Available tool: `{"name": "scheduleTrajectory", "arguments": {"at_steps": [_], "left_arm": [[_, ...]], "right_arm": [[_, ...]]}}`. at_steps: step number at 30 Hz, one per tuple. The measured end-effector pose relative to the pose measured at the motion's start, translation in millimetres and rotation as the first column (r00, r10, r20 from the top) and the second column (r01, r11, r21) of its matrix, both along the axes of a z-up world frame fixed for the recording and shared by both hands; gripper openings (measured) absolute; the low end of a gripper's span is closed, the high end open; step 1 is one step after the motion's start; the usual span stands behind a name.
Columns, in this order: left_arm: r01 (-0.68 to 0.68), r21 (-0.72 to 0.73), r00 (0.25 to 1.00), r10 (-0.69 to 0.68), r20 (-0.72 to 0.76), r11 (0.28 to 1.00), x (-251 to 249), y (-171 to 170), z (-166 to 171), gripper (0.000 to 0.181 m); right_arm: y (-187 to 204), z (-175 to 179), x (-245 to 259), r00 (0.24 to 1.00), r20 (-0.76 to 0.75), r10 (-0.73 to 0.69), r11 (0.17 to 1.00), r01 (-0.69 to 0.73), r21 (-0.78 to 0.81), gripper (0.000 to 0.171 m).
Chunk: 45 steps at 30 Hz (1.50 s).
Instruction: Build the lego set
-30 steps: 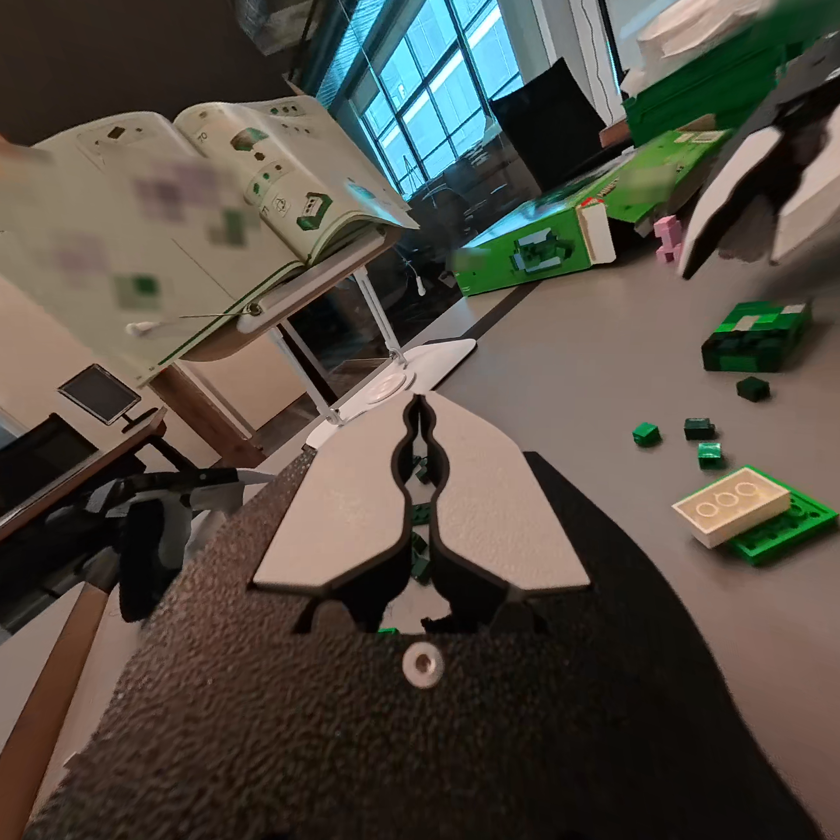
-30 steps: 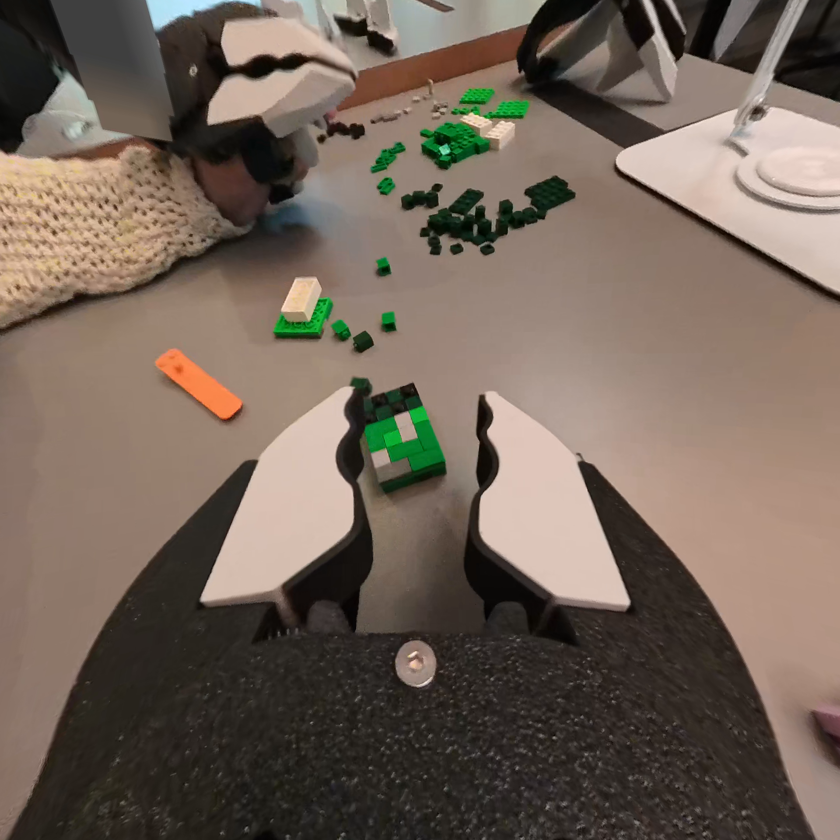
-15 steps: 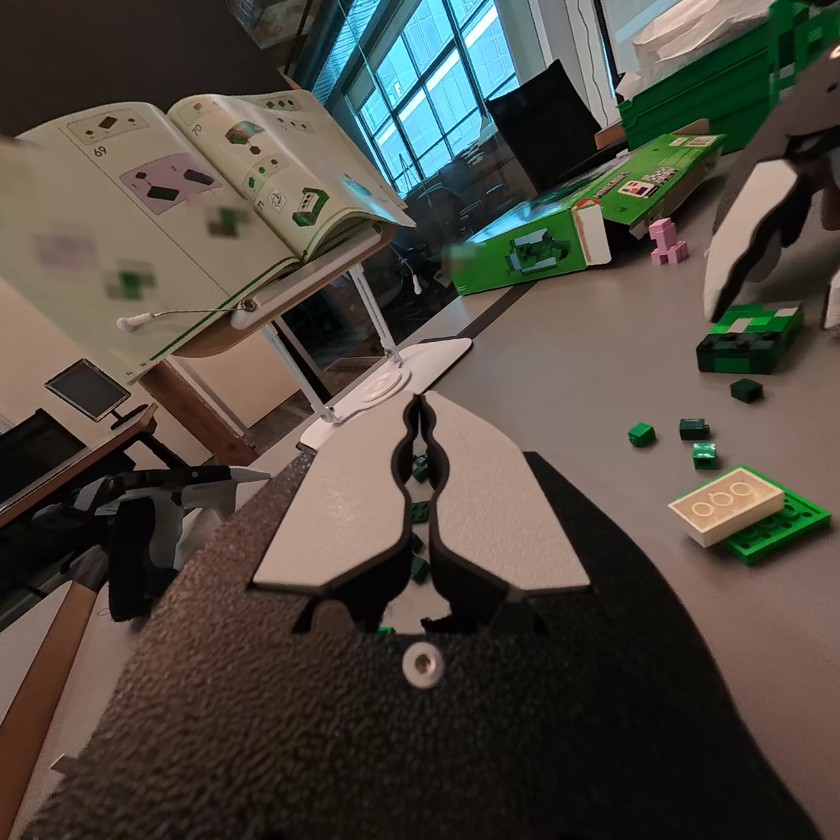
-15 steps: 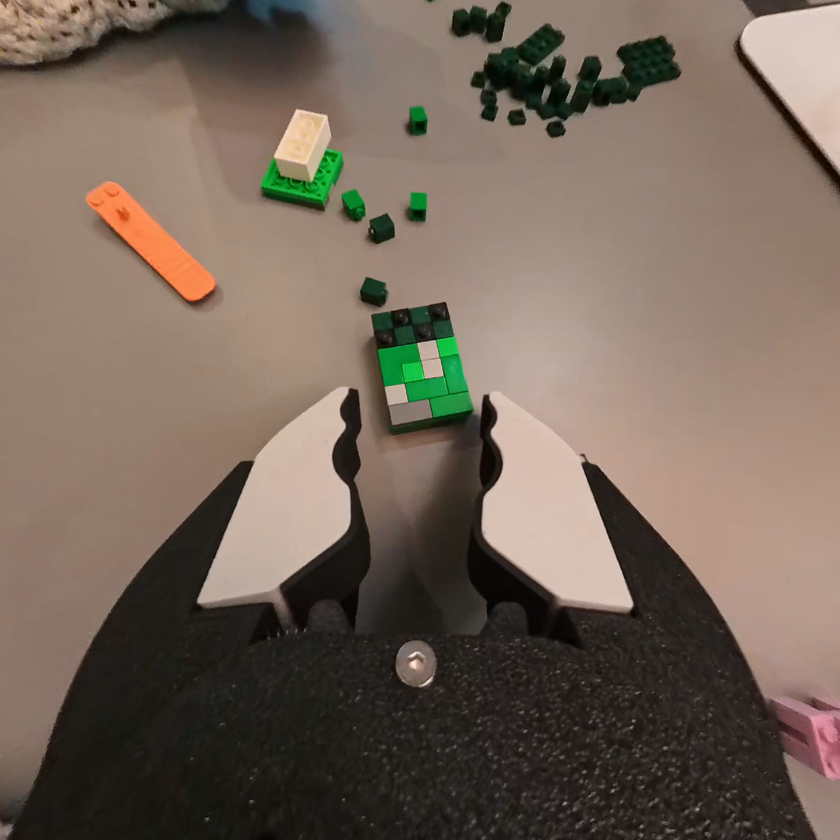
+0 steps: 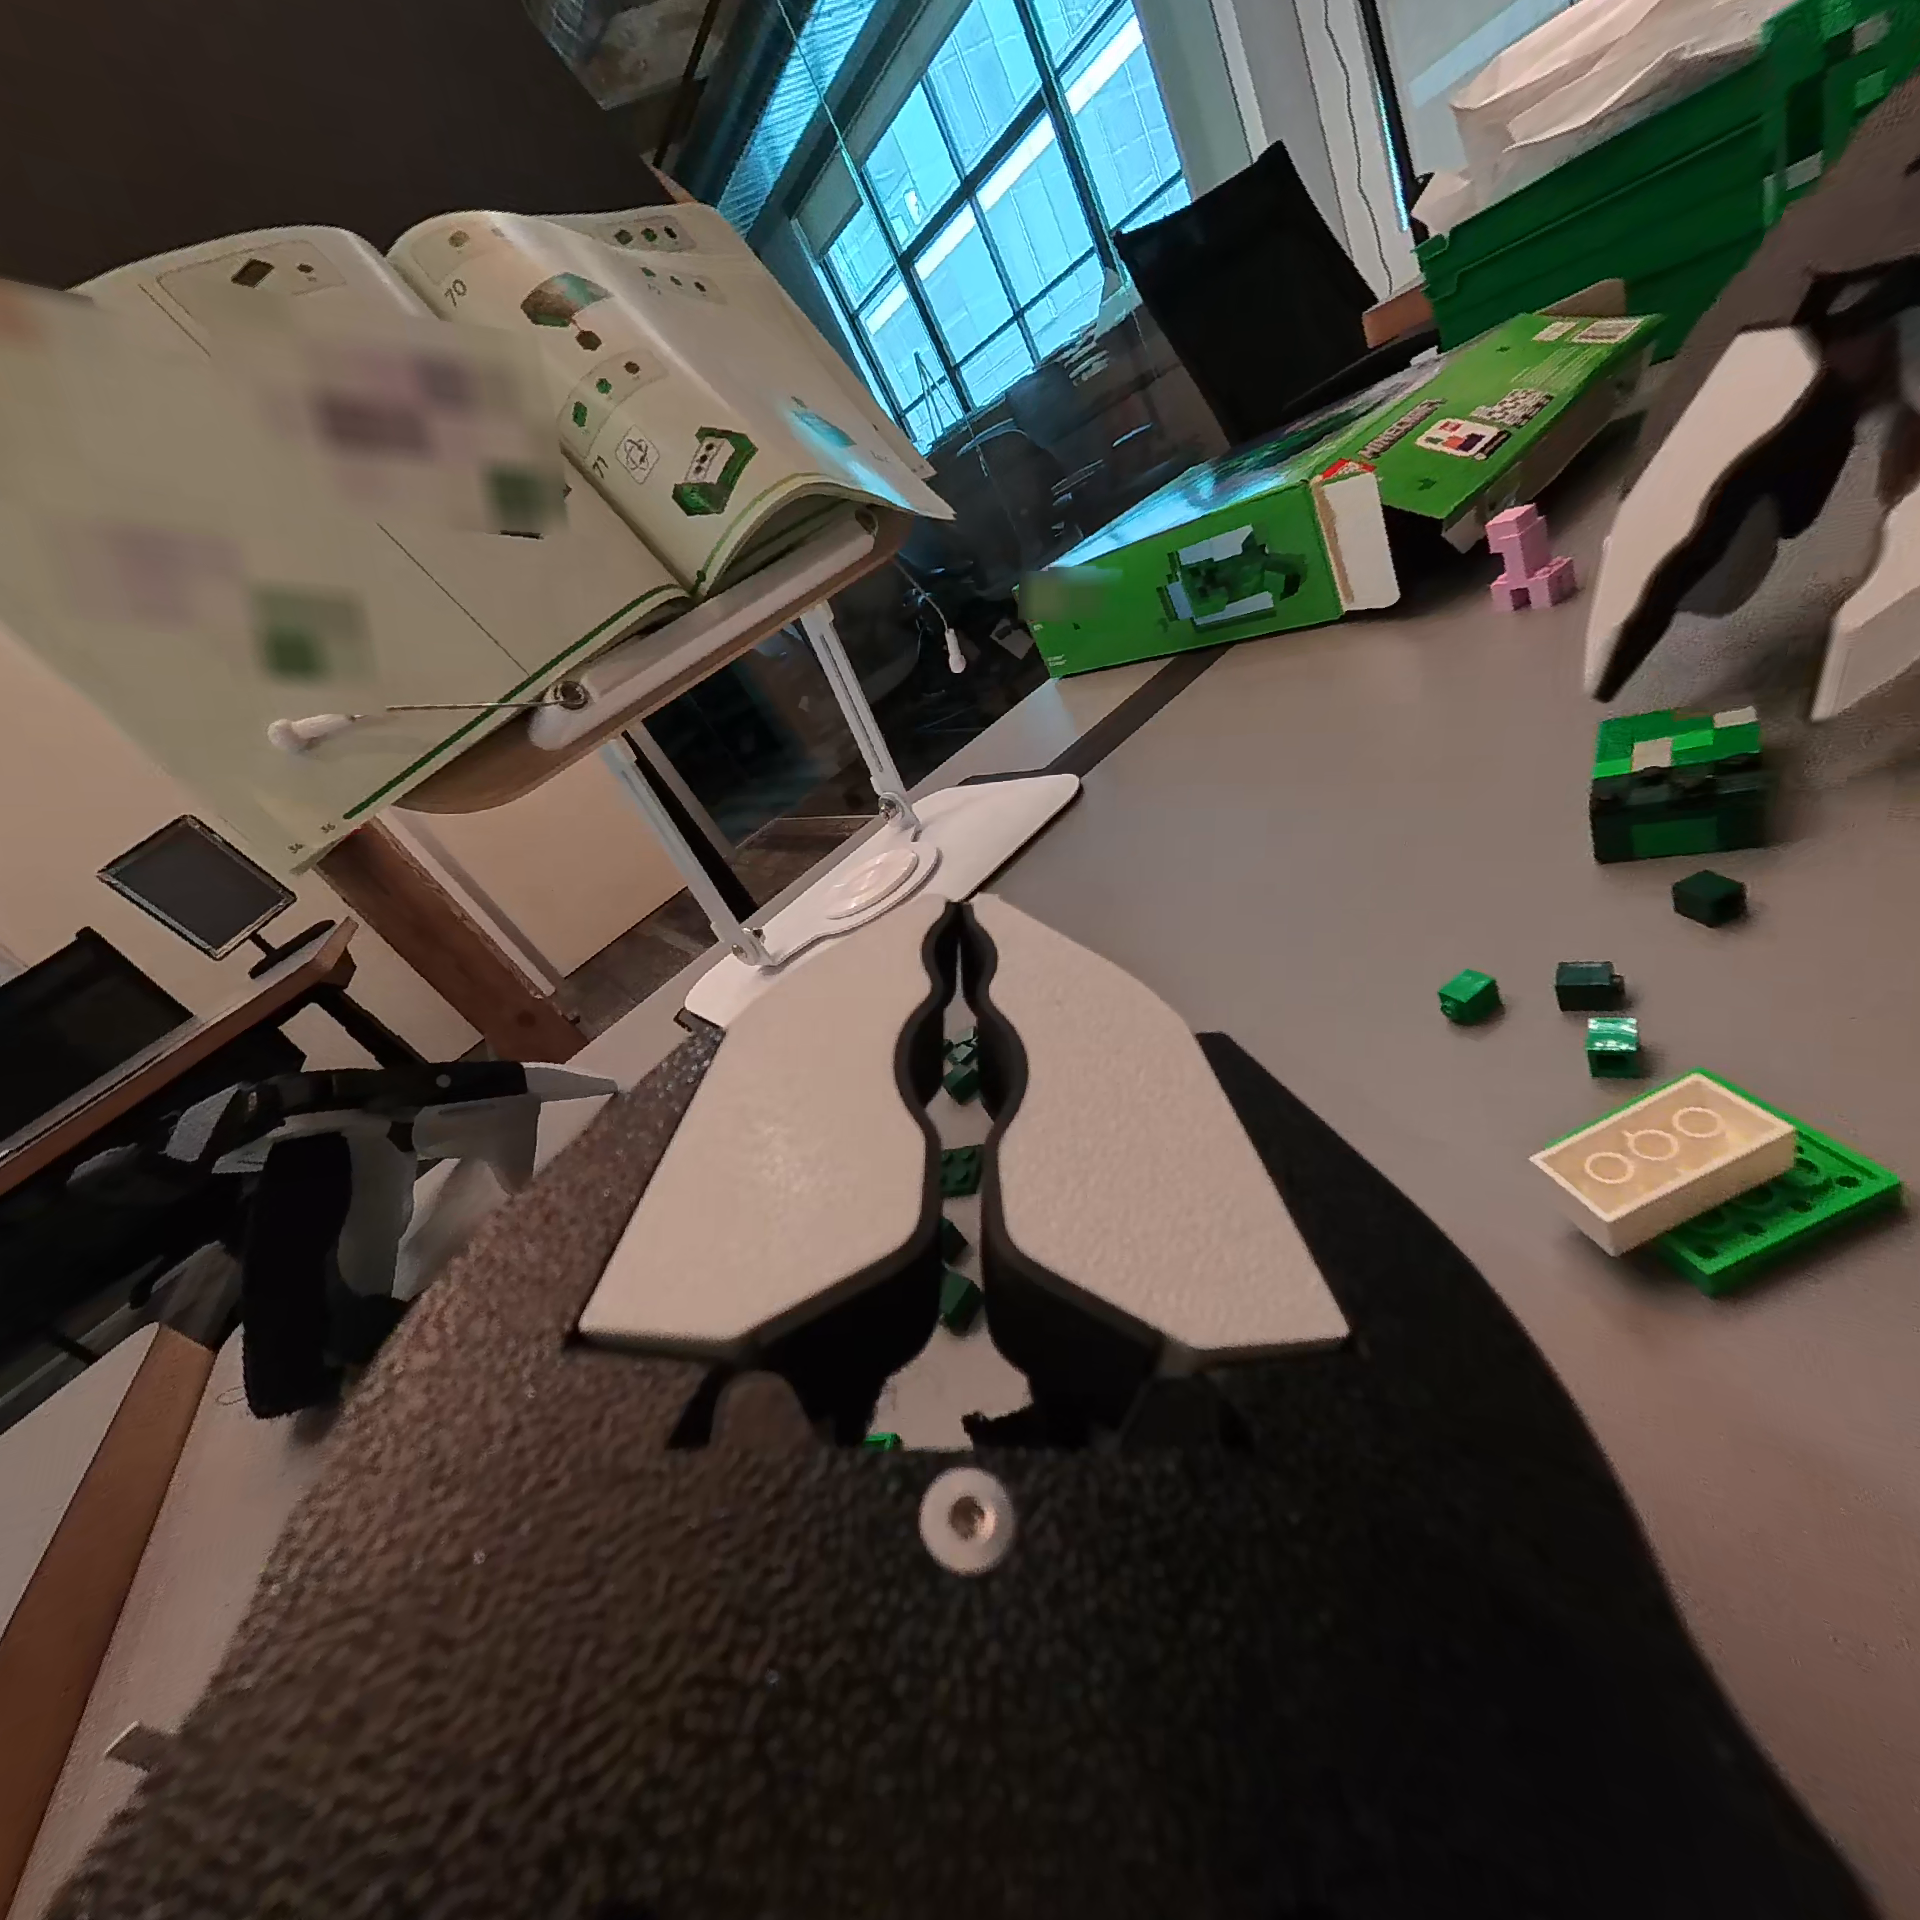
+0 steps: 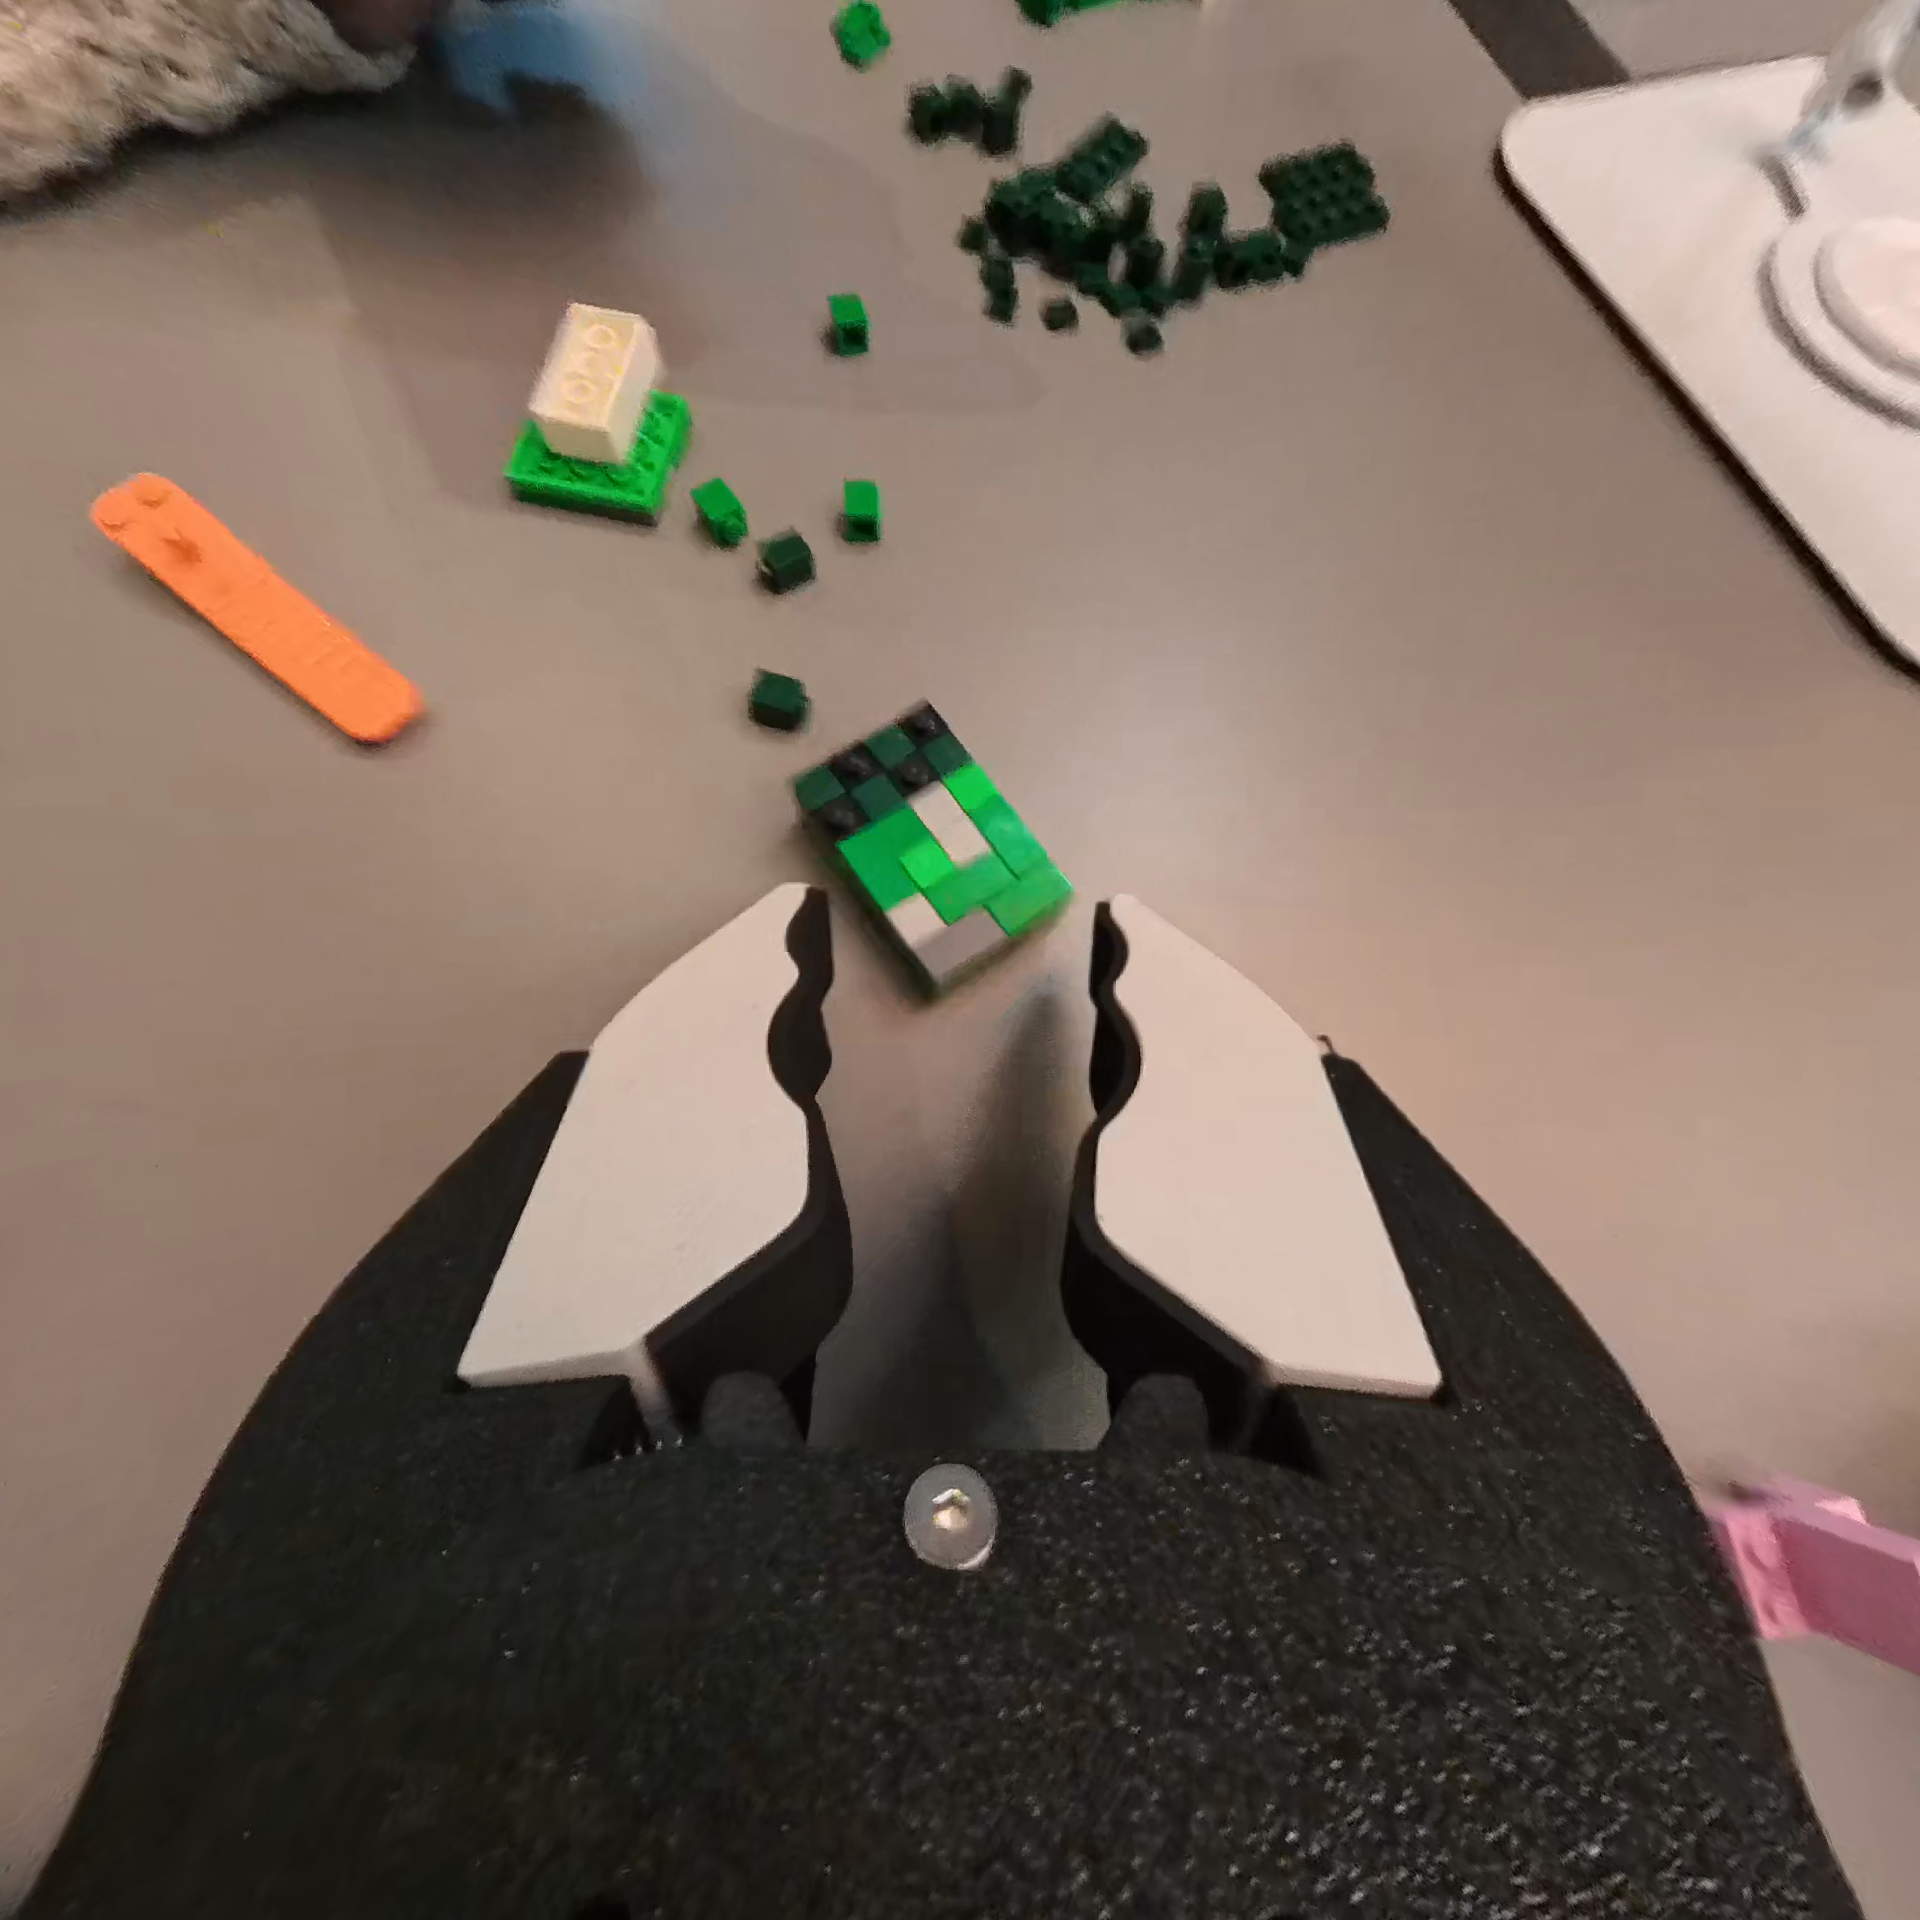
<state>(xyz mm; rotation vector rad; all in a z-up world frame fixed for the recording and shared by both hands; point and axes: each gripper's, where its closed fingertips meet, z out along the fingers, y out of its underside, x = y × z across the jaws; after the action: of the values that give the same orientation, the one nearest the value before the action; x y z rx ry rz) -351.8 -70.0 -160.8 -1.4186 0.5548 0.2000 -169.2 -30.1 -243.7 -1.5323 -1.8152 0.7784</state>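
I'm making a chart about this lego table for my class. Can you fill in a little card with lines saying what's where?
Surface: smooth grey table
Main build: flat green, grey and black lego block, lying just ahead of the right tongs
Right tongs: open, empty
Left tongs: shut, holding nothing visible
Second build: cream brick on bright green square plate
Loose bits: pile of dark green small bricks farther back
Tool: flat orange plastic brick separator, off to the left
Guide: open paper instruction booklet on a white stand
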Motion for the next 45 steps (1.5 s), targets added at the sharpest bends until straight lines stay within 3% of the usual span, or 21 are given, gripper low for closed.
{"name": "scheduleTrajectory", "arguments": {"at_steps": [5, 8, 11, 25, 35, 45], "left_arm": [[0.000, -0.002, 1.000, 0.000, 0.001, 1.000, 0.0, 0.6, -0.3, 0.000], [0.000, -0.002, 1.000, 0.000, 0.003, 1.000, -0.1, 0.8, -0.3, 0.000], [0.000, -0.002, 1.000, 0.000, 0.005, 1.000, -0.3, 1.0, -0.1, 0.000], [0.002, -0.002, 1.000, -0.002, 0.005, 1.000, 0.1, 2.7, -0.4, 0.000], [0.005, -0.004, 1.000, -0.005, 0.007, 1.000, 0.0, 3.7, -1.1, 0.000], [0.009, -0.009, 1.000, -0.009, 0.002, 1.000, 0.9, 4.3, -2.4, 0.000]], "right_arm": [[-68.9, 27.6, -25.4, 0.966, -0.141, 0.217, 0.944, -0.245, -0.220, 0.051], [-98.5, 16.1, -43.2, 0.954, -0.083, 0.287, 0.914, -0.299, -0.275, 0.067], [-112.8, 1.5, -54.0, 0.947, -0.011, 0.322, 0.911, -0.313, -0.267, 0.070], [-109.8, -0.7, -72.6, 0.968, 0.025, 0.249, 0.927, -0.231, -0.294, 0.069], [-106.4, -8.8, -76.9, 0.971, 0.118, 0.208, 0.959, -0.179, -0.222, 0.066], [-115.9, -11.3, -81.1, 0.962, 0.140, 0.235, 0.959, -0.205, -0.198, 0.062]]}}
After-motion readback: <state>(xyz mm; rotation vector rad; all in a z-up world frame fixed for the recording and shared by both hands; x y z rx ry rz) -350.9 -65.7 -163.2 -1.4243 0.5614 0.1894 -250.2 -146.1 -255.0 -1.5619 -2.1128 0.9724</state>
